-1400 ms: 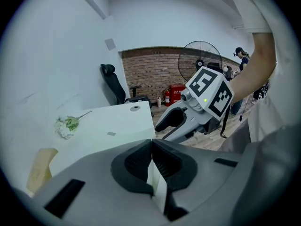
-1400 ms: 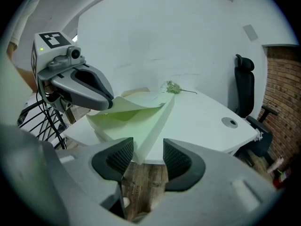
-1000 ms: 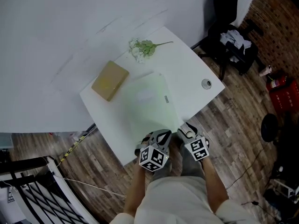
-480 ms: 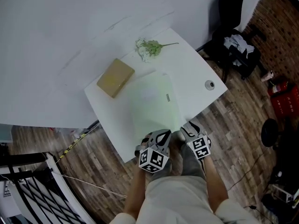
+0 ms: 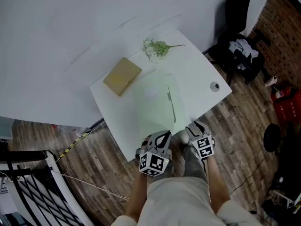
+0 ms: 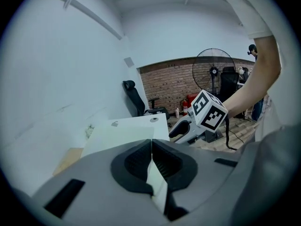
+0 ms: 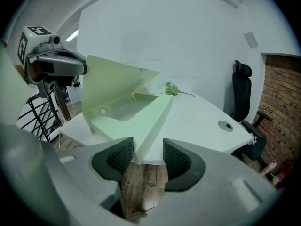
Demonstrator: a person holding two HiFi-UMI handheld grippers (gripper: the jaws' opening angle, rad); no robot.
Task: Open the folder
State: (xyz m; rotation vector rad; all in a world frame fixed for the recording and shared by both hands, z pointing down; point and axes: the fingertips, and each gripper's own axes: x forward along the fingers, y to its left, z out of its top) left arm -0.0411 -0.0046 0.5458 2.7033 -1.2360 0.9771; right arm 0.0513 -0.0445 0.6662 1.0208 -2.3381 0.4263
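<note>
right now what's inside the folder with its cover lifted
The right gripper view shows the folder partly open: a pale green inner face and a small round button. No loose papers show, but the raised cover hides the far part.

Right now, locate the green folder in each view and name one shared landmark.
Head view: green folder centred on the table, reaching the near edge.
Left gripper view: lower centre, cover pinched by the left gripper.
Right gripper view: left of centre, cover raised, corner inside the open right gripper.
Shared landmark: the table's round grommet.
</note>
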